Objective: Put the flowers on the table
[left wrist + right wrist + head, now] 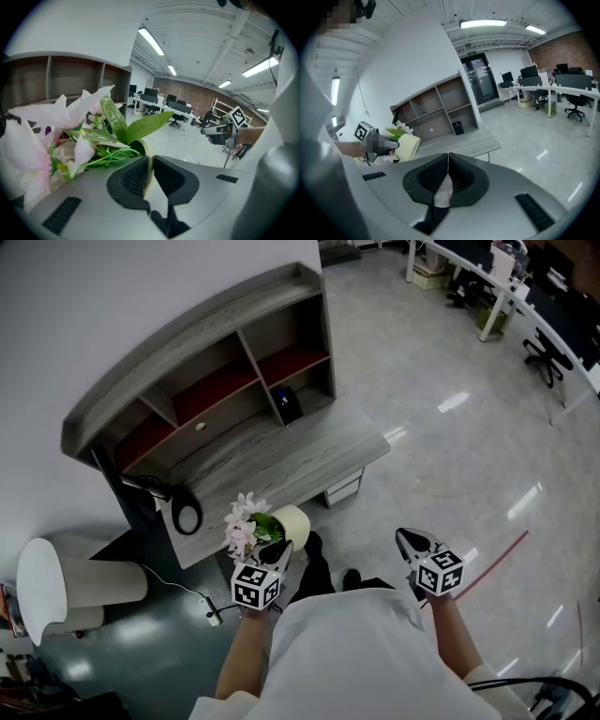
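Pink and white flowers (244,519) with green leaves stand in a cream pot (292,519), held in the air just off the front edge of the grey wooden desk (281,460). My left gripper (280,549) is shut on the pot's rim (149,165); in the left gripper view the blossoms (56,136) fill the left side. My right gripper (405,538) hangs over the floor to the right, shut with nothing in it (448,154). From the right gripper view the pot (407,146) and the desk (476,143) show ahead.
A shelved hutch (202,362) stands along the desk's back, with a small black box (289,405) in one bay. A black ring-shaped object (187,517) lies at the desk's left end. A white chair (56,585) is at left; office desks and chairs (548,352) are far right.
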### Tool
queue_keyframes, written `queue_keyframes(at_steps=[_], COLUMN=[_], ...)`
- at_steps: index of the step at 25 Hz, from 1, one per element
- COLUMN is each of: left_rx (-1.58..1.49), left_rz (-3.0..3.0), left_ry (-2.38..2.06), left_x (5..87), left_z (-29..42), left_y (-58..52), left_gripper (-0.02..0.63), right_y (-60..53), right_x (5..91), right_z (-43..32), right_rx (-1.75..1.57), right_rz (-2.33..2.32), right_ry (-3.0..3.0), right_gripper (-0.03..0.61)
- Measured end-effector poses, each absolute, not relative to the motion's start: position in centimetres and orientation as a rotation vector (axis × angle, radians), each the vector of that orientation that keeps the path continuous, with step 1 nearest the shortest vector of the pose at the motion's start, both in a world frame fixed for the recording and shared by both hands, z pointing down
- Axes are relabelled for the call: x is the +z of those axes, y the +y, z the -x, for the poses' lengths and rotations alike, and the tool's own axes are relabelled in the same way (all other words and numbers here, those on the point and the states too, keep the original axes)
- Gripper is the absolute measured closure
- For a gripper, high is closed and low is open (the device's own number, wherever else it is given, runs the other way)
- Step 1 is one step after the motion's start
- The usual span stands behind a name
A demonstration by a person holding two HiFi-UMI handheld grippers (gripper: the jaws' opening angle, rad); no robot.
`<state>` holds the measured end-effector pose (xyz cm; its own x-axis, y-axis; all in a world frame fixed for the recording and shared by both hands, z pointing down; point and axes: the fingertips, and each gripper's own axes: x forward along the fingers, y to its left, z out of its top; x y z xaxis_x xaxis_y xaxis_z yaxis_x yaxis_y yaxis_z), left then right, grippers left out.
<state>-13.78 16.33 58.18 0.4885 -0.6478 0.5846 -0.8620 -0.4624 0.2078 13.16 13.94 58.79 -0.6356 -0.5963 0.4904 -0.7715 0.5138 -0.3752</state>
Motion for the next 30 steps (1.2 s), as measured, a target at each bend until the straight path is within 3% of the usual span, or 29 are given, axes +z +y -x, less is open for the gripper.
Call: queue_keyframes(at_steps=[30], left_rx=[0.826], left_rz=[-2.436], left_ry=[-0.876], left_x=[62.5], left_z=[19.1], left_y=[-3.0], left_gripper=[0.561], right_y=[0.1], right_x=[59.8], right_z=[-6.7], right_rx=[0.947], right_rz=[-1.42], right_ry=[-2.252], right_gripper=[0.558])
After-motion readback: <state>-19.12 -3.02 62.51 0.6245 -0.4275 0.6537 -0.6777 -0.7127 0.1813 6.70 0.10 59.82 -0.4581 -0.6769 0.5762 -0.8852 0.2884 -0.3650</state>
